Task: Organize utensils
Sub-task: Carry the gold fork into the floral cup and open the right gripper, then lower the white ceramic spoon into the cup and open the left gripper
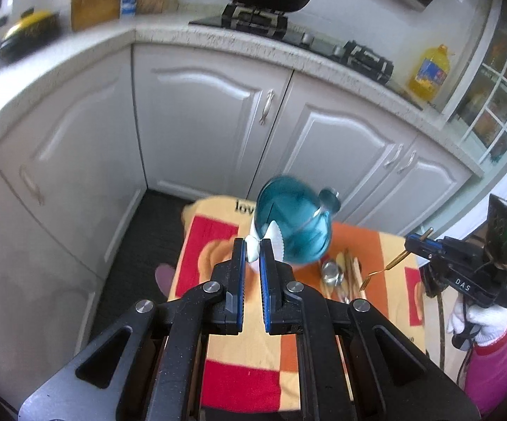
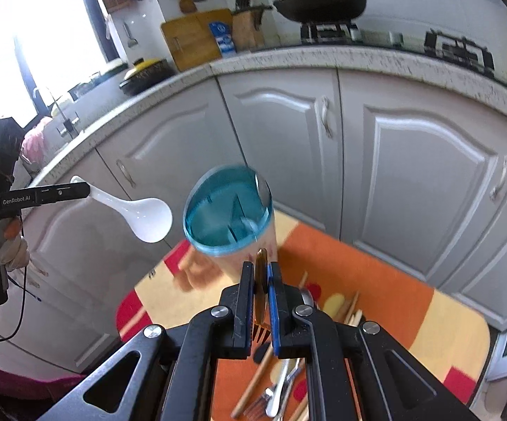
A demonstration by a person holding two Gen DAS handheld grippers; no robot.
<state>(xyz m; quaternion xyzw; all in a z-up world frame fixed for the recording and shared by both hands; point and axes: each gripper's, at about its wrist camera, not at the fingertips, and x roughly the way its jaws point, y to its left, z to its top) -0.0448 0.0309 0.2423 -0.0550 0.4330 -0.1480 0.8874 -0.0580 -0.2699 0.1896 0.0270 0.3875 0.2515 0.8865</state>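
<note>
I am holding my left tongs (image 1: 252,251) narrow, pinching the handle of a white spoon (image 2: 137,215); in the right wrist view its bowl is hanging in the air at about nine o'clock from the blue holder (image 2: 227,210), near it but not touching. In the left wrist view only the white handle end (image 1: 253,249) is showing between the blue pads (image 1: 241,280), with the holder (image 1: 293,226) sitting just past them at twelve o'clock. My right tongs (image 2: 261,277) are also closed narrow, gripping a gold fork (image 2: 261,280) on edge between the pads, its tines pointing back toward the camera and its handle tip pointing at the holder's rim at twelve o'clock. From the left wrist view I am seeing that same fork (image 1: 386,268) slanting down out of the right tongs (image 1: 416,240) at about three o'clock, above the cloth and not touching it. The holder is standing on a table covered with an orange, yellow and red cloth (image 2: 376,298), its open top tilted toward me and blurred. The remaining utensils (image 2: 281,386), forks, spoons and wooden chopsticks, are lying in a loose pile on the cloth at about five o'clock from the holder. White cabinets (image 2: 411,175) are running behind the table at twelve o'clock, with a black wok (image 2: 320,1) on the stove above them.
</note>
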